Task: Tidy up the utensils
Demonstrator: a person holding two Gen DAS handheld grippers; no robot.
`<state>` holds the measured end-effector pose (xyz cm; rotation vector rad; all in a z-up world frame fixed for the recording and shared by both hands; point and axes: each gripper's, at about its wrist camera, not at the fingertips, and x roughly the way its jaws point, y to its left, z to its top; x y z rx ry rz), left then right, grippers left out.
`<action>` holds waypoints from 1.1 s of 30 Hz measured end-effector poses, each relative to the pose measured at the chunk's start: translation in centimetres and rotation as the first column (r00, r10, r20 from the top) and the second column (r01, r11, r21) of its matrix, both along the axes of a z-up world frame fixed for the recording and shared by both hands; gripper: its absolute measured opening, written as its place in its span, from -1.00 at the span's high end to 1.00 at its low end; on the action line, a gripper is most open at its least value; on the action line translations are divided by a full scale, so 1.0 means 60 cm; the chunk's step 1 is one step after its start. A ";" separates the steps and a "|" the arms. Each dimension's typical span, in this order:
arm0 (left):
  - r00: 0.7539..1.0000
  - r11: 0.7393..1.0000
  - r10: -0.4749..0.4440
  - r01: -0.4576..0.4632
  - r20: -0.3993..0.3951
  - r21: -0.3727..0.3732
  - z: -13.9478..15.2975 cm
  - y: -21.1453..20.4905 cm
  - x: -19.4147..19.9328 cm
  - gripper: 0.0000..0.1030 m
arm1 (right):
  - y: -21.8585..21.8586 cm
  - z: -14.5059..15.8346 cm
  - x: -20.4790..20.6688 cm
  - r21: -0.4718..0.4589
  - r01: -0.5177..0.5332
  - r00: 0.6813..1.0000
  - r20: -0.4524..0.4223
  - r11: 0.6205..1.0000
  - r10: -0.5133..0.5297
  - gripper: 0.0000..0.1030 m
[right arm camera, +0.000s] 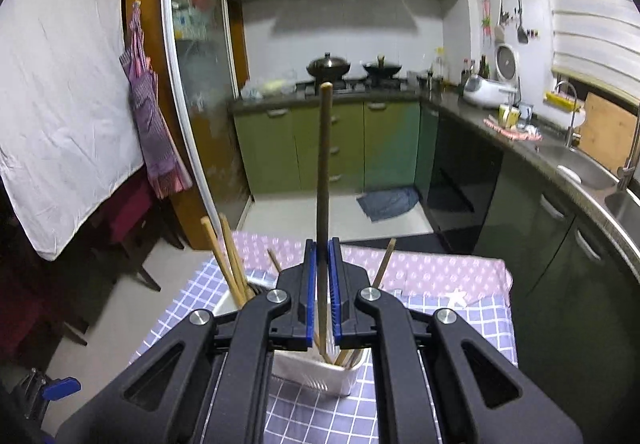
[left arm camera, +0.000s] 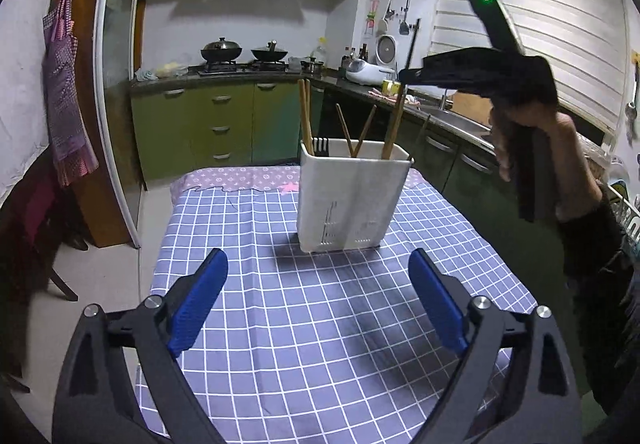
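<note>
A white utensil holder [left arm camera: 352, 200] stands on the blue checked tablecloth [left arm camera: 304, 328]. Several wooden chopsticks [left arm camera: 306, 116] and a black fork [left arm camera: 321, 146] stick out of it. My left gripper [left arm camera: 318, 260] hangs low in front of the holder, open and empty. My right gripper [left arm camera: 405, 76], held by a hand [left arm camera: 532, 132], reaches in above the holder from the right. In the right wrist view the right gripper [right arm camera: 322, 244] is shut on a long dark chopstick [right arm camera: 324, 164] that stands upright. Its lower end points down into the holder [right arm camera: 316, 376].
Green cabinets and a counter with two woks [left arm camera: 222, 52] run along the back. A sink [right arm camera: 584, 168] and counter run along the right. A dark chair [left arm camera: 36, 228] stands left of the table, beside a hanging purple apron [left arm camera: 64, 92]. The tablecloth's pink edge [left arm camera: 240, 176] is at the far side.
</note>
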<state>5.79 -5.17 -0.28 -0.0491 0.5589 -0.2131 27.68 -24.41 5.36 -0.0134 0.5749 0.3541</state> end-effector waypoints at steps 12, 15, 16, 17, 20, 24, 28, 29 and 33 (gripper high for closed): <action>1.000 0.999 -0.016 0.016 -0.005 0.038 -0.010 -0.027 0.008 -0.73 | -0.015 0.017 -0.113 0.008 -0.051 0.992 0.117 0.999 0.050 0.53; 1.000 0.999 -0.005 0.005 0.001 0.040 -0.019 -0.026 0.006 -0.83 | -0.041 0.006 -0.194 0.025 -0.053 0.985 0.164 0.998 0.048 0.13; 1.000 0.999 0.001 -0.002 0.002 0.046 -0.024 -0.026 0.006 -0.84 | -0.053 -0.014 -0.221 0.028 -0.045 0.985 0.167 0.999 0.040 0.06; 1.000 0.999 0.004 -0.004 0.000 0.050 -0.027 -0.026 0.006 -0.86 | -0.063 -0.032 -0.242 0.028 -0.030 0.986 0.163 0.999 0.025 -0.05; 0.999 0.999 0.008 -0.006 -0.031 0.054 -0.049 -0.028 0.008 -0.87 | -0.096 -0.105 -0.304 0.050 0.033 0.988 0.150 0.998 -0.040 -0.50; 0.998 0.998 0.021 -0.018 -0.058 0.057 -0.066 -0.029 0.001 -0.87 | -0.126 -0.174 -0.368 0.095 0.096 0.979 0.169 0.991 -0.111 -0.92; 0.998 0.998 0.044 -0.042 -0.035 0.053 -0.059 -0.027 -0.022 -0.87 | -0.130 -0.179 -0.392 0.066 0.097 0.977 0.184 0.993 -0.108 -0.92; 0.999 0.997 0.048 -0.047 -0.025 0.057 -0.053 -0.027 -0.030 -0.87 | -0.131 -0.172 -0.402 0.069 0.090 0.975 0.196 0.994 -0.102 -0.92; 0.998 0.996 0.065 -0.066 0.011 0.061 -0.016 -0.023 -0.062 -0.87 | -0.138 -0.140 -0.454 0.063 0.100 0.962 0.249 0.993 -0.113 -0.92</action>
